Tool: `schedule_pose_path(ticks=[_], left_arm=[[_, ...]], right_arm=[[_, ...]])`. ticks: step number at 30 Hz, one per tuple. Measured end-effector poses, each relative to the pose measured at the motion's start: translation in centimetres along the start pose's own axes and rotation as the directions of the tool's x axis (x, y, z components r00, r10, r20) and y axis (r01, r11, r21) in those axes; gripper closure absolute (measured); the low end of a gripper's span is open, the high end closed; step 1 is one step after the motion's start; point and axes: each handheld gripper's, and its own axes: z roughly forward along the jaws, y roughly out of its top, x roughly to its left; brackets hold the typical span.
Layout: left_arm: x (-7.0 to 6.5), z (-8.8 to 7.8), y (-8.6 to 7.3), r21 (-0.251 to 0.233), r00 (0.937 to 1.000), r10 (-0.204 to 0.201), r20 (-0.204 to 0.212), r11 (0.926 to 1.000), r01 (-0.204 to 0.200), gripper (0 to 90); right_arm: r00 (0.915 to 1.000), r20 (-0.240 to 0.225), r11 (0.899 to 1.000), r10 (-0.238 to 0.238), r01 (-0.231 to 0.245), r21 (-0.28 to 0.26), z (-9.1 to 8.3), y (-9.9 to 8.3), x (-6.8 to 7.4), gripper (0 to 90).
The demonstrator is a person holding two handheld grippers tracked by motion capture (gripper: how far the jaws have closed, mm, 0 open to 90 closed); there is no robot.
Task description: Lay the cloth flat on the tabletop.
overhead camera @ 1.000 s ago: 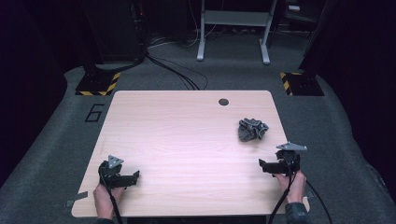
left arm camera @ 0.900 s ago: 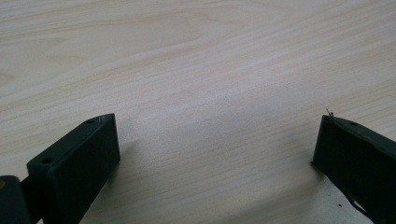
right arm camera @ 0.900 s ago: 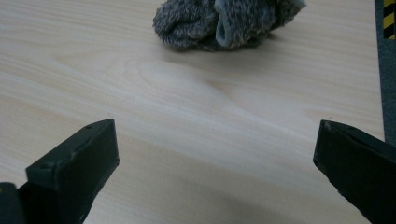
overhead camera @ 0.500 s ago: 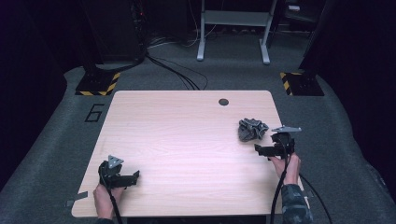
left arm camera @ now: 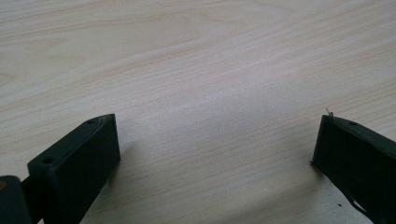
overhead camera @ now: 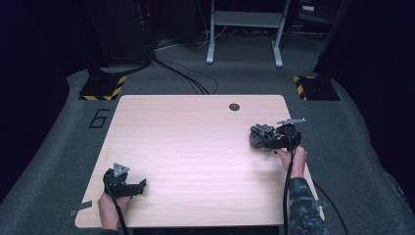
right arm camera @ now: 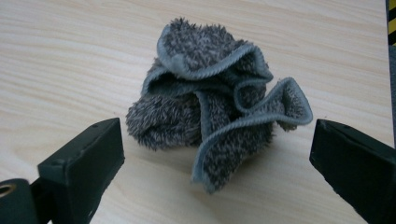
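The crumpled grey cloth [right arm camera: 212, 109] lies at 12 o'clock of the right claw [right arm camera: 215, 186], jaws wide and empty, while the left claw [overhead camera: 128, 183], also wide, sits well apart.

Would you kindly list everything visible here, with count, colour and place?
cloth: one, grey, fluffy and crumpled, on the table's right part, just ahead of the right gripper's open jaws.
table: one, light wood, centre of the high view.
hole: one, dark and round, near the table's far edge.
floor marker blocks: two, black with yellow stripes, on the grey floor beyond the far corners.
metal stand: one, grey, on the floor behind the table.
left gripper: one, black, open, low over the near left corner.
right gripper: one, black, open, at the cloth.
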Motion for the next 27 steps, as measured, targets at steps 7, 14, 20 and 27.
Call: schedule_pose_path(ticks=[7,14,20,27], left_arm=[[0.0,0.0,0.0,0.000,1.0000,0.001,-0.003,1.0000,-0.001,0.3],[0.0,0.0,0.0,0.001,1.0000,0.000,-0.001,1.0000,0.000,0.3],[0.0,-0.1,0.0,0.005,1.0000,0.002,-0.001,1.0000,-0.002,0.3],[0.0,-0.1,0.0,0.006,1.0000,0.003,-0.001,1.0000,-0.003,0.3]], right_arm=[[0.9998,0.016,0.999,-0.012,0.012,0.030,2.1,0.0,-0.1,15.0],[0.9994,0.033,0.999,-0.012,0.010,0.044,3.0,-0.2,0.1,36.9],[0.9984,0.051,0.998,-0.025,0.022,0.062,3.6,-0.5,0.5,59.9],[0.9992,0.039,0.999,0.003,-0.004,0.032,3.7,-1.3,0.5,79.1]])
